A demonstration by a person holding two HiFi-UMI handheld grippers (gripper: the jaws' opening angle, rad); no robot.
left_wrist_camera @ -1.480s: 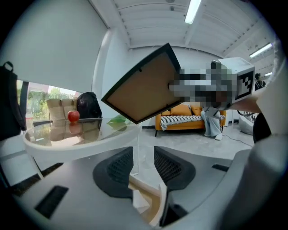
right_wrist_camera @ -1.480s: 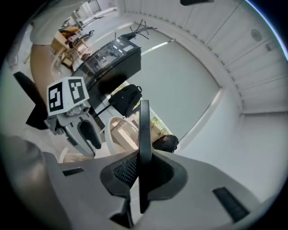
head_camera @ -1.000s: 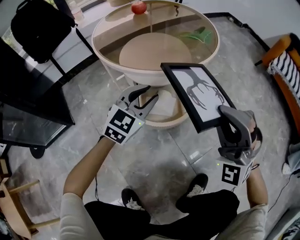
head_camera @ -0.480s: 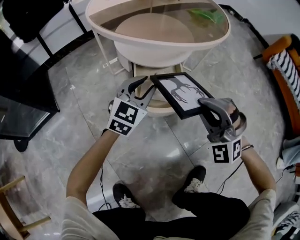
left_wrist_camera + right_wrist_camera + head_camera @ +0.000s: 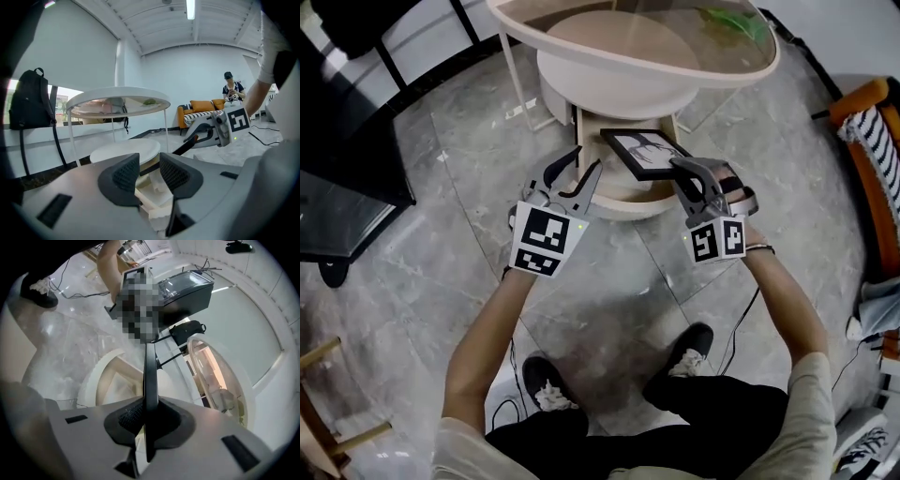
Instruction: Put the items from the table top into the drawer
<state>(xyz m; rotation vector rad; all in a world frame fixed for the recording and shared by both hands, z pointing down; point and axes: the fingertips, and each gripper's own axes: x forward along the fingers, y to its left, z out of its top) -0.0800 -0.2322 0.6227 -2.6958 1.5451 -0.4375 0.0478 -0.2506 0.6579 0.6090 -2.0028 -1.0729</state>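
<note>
1. Black-framed picture (image 5: 642, 153) sits tilted just above the open drawer (image 5: 619, 199) in the base of the surface, at 12 o'clock from the person; it is not yet laid inside.
2. The right tool (image 5: 680, 167) pinches the picture's near edge, with both jaws pressed flat on it. The left tool (image 5: 581, 161), at 11 o'clock beside the drawer, stands spread with nothing between its jaws.
3. A green item (image 5: 724, 22) lies on the glass top (image 5: 675, 73) at 1 o'clock, so the task looks partway done at best.
4. The room has a grey marble floor (image 5: 609, 300), an orange sofa (image 5: 862, 98) at 3 o'clock and dark furniture (image 5: 342, 202) at 9 o'clock.
</note>
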